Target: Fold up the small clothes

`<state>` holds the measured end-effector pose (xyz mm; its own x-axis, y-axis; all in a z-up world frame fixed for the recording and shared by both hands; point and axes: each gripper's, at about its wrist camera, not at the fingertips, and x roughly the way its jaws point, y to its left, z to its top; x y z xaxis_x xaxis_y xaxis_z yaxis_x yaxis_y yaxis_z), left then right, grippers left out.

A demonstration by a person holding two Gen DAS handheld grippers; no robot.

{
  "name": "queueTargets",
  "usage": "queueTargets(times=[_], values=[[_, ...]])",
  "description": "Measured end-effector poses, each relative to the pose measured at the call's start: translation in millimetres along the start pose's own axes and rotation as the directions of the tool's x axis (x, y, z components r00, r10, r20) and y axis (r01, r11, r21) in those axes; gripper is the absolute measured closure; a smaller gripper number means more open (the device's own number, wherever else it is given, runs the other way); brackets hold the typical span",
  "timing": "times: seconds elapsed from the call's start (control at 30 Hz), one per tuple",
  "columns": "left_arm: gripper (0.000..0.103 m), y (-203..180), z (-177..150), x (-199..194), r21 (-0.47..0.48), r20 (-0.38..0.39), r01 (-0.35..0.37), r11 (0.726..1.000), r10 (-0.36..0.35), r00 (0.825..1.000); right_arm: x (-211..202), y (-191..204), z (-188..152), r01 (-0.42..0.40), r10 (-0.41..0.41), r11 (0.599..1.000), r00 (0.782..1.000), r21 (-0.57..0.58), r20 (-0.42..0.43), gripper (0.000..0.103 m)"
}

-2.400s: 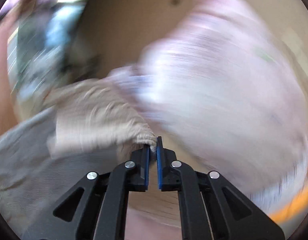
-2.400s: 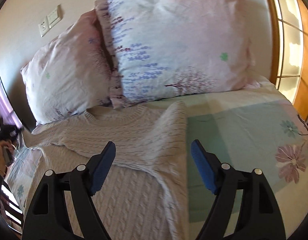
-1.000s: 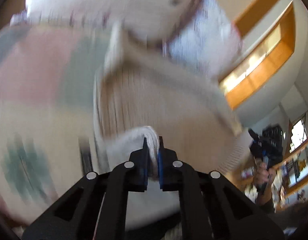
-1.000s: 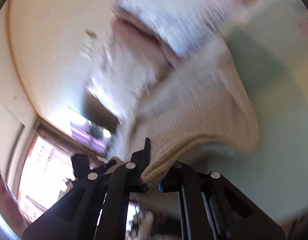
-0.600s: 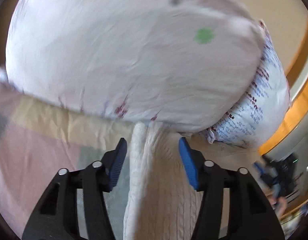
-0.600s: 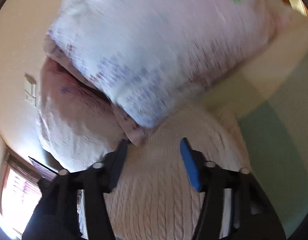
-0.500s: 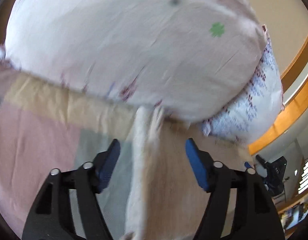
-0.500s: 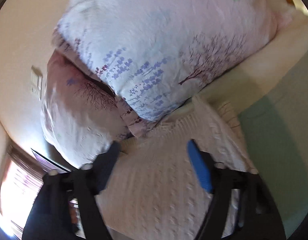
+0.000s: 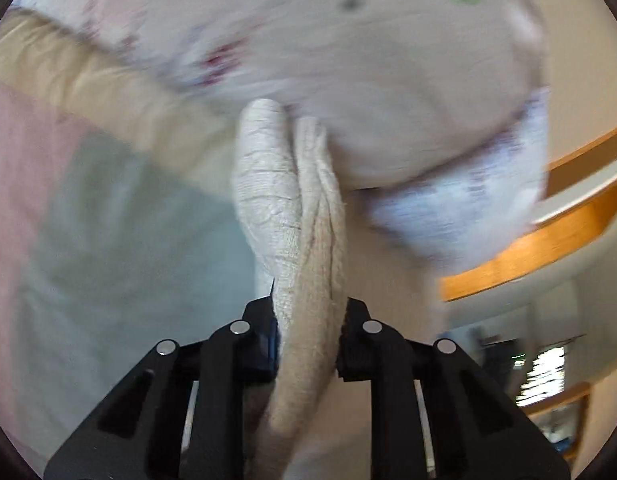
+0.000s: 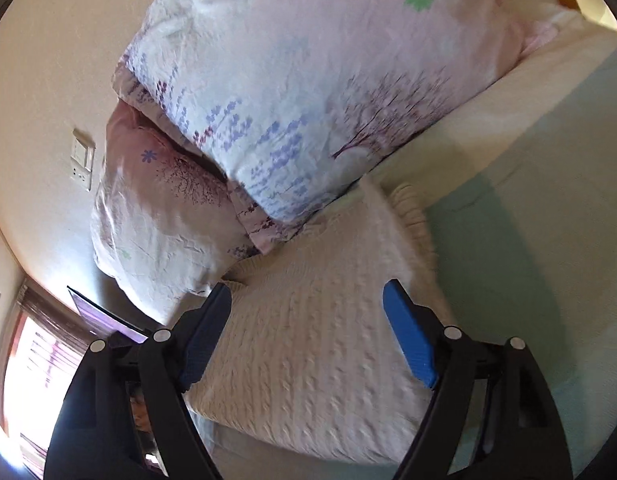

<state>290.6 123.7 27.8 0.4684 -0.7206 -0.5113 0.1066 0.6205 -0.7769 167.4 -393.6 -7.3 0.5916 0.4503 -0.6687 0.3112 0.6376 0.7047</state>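
A cream cable-knit sweater lies folded on the bed, its far edge against the pillows. My right gripper is open above the sweater's top face and holds nothing. In the left wrist view my left gripper is shut on a thick folded edge of the sweater, which bulges out from between the black fingers toward the pillow. The blue pads are mostly hidden by the knit.
Two floral pillows lean on the wall behind the sweater; one pillow fills the left wrist view. The patterned bed sheet spreads to the right. A wall switch and an orange wooden frame are nearby.
My left gripper was open over the sweater's edge half a second ago and has now closed on it. The right gripper stayed open and moved slightly back.
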Motion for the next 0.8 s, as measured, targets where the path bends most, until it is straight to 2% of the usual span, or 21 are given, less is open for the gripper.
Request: queueTargets(times=[0.1, 0.13, 0.17, 0.23, 0.27, 0.3, 0.33, 0.37, 0.4, 0.43, 0.47, 0.5, 0.57, 0.6, 0.67, 0.73, 0.8], values=[[0.084, -64, -4, 13, 0.071, -0.002, 0.16, 0.985, -0.16, 0.987, -26, -3, 7, 0.043, -0.042, 0.999, 0.997, -0.026, 0.061, 0.023], [0.084, -86, -7, 25, 0.089, -0.02, 0.221, 0.971, -0.22, 0.975, -34, -4, 11, 0.058, -0.055, 0.998, 0.995, -0.032, 0.087, 0.023], [0.084, -114, -13, 48, 0.1, -0.056, 0.295, 0.95, -0.29, 0.955, -42, -5, 14, 0.073, -0.069, 0.997, 0.991, -0.033, 0.114, 0.023], [0.082, -152, -25, 94, 0.104, -0.124, 0.39, 0.915, -0.377, 0.918, -52, -8, 20, 0.087, -0.082, 0.996, 0.986, -0.023, 0.147, 0.023], [0.08, -171, -33, 132, 0.073, -0.19, 0.448, 0.891, -0.428, 0.883, -55, -11, 24, 0.096, -0.092, 0.995, 0.983, -0.018, 0.16, 0.023], [0.067, -180, -41, 169, -0.001, -0.271, 0.505, 0.863, -0.486, 0.831, -57, -15, 30, 0.126, -0.122, 0.992, 0.978, -0.013, 0.17, 0.023], [0.064, -182, -45, 190, -0.064, -0.312, 0.527, 0.847, -0.519, 0.796, -58, -19, 33, 0.151, -0.148, 0.988, 0.974, -0.006, 0.17, 0.023], [0.064, -181, -52, 211, -0.15, -0.333, 0.527, 0.836, -0.545, 0.77, -59, -24, 37, 0.167, -0.165, 0.986, 0.973, 0.005, 0.163, 0.023], [0.063, -179, -56, 216, -0.176, -0.328, 0.531, 0.829, -0.558, 0.762, -61, -29, 41, 0.165, -0.166, 0.986, 0.976, 0.021, 0.144, 0.023], [0.055, -177, -56, 209, -0.135, -0.31, 0.532, 0.836, -0.546, 0.779, -61, -31, 43, 0.154, -0.156, 0.988, 0.98, 0.029, 0.122, 0.023], [0.048, -174, -54, 198, -0.076, -0.285, 0.509, 0.858, -0.508, 0.813, -61, -33, 44, 0.136, -0.138, 0.99, 0.985, 0.029, 0.101, 0.023], [0.037, -170, -52, 183, -0.014, -0.248, 0.463, 0.886, -0.452, 0.857, -58, -32, 47, 0.118, -0.119, 0.993, 0.991, 0.018, 0.065, 0.023], [0.031, -159, -46, 152, 0.106, -0.167, 0.347, 0.932, -0.328, 0.93, -49, -30, 49, 0.102, -0.102, 0.995, 0.995, 0.013, 0.009, 0.024], [0.03, -154, -45, 144, 0.141, -0.146, 0.285, 0.948, -0.265, 0.953, -41, -26, 49, 0.09, -0.089, 0.996, 0.996, 0.006, -0.026, 0.026], [0.028, -140, -45, 131, 0.192, -0.138, 0.166, 0.967, -0.141, 0.98, -34, -19, 47, 0.106, -0.107, 0.994, 0.993, -0.021, -0.053, 0.03], [0.027, -134, -49, 130, 0.222, -0.153, 0.114, 0.968, -0.081, 0.985, -29, -15, 46, 0.138, -0.14, 0.99, 0.989, -0.04, -0.054, 0.03], [0.027, -126, -55, 130, 0.237, -0.183, 0.074, 0.969, -0.03, 0.983, -19, -20, 49, 0.186, -0.186, 0.983, 0.98, -0.002, -0.072, 0.033]])
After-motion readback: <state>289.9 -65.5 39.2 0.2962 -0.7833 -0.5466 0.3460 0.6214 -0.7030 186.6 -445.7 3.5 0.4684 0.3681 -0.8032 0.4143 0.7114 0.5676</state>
